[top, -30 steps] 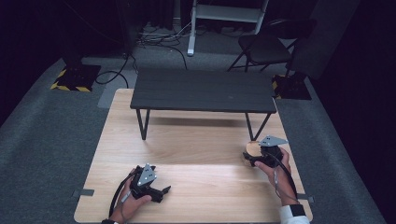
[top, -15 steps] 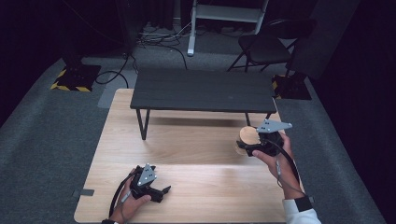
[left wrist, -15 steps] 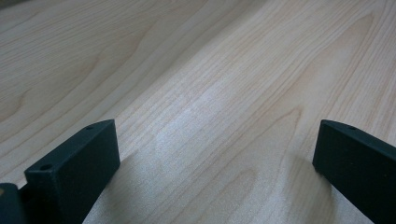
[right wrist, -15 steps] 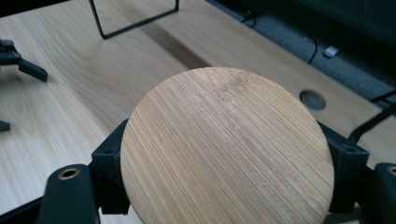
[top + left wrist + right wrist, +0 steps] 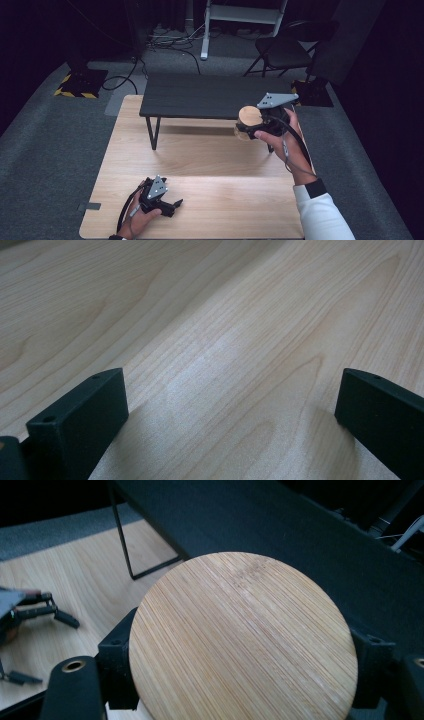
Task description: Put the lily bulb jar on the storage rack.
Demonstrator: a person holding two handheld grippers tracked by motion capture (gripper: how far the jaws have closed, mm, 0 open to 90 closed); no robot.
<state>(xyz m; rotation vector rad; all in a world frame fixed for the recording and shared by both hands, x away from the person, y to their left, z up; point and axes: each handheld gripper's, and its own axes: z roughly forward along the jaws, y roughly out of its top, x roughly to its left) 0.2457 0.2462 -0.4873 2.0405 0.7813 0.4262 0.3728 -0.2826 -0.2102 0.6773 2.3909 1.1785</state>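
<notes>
Since the round bamboo-lidded container sits clamped between the right gripper's closed jaws, it looks rigid, light and smooth; gripping its sides suits it. Resting on the light wooden tabletop, the left gripper holds nothing, jaws wide apart.

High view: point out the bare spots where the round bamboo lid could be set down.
The black shelf top is bare. The wooden table is bare between shelf and left gripper. The right gripper holds the bamboo lid.

Your round bamboo lid, striped grain facing up, sits on a clear jar, lifted beside the dark table's front edge.
</notes>
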